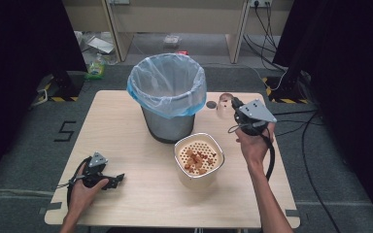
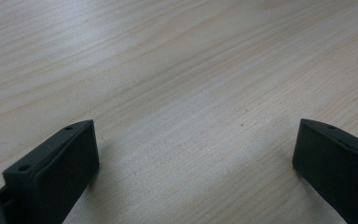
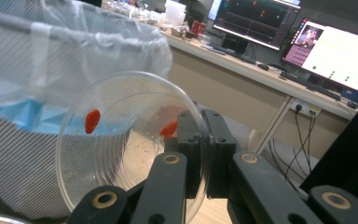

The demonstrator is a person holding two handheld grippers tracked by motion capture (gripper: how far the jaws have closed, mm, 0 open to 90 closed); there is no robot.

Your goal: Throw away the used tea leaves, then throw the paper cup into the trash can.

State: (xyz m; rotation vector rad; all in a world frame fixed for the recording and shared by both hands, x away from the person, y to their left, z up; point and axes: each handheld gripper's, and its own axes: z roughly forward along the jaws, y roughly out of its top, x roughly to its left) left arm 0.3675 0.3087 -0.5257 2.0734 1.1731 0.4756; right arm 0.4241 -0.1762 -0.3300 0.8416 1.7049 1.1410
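Clear plastic cup (image 3: 130, 140) pinched by its rim in right gripper (image 3: 200, 149), beside bin (image 3: 28, 116).

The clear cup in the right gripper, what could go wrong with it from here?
1. The clear cup is pinched only by its thin rim in the right gripper, so it could buckle or slip out.
2. It is tipped on its side beside the lined bin, not over it, so the red bits stuck inside could drop onto the table.

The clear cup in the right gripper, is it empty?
No: in the right gripper view, the clear cup clamped in the right gripper has two small red bits stuck inside it.
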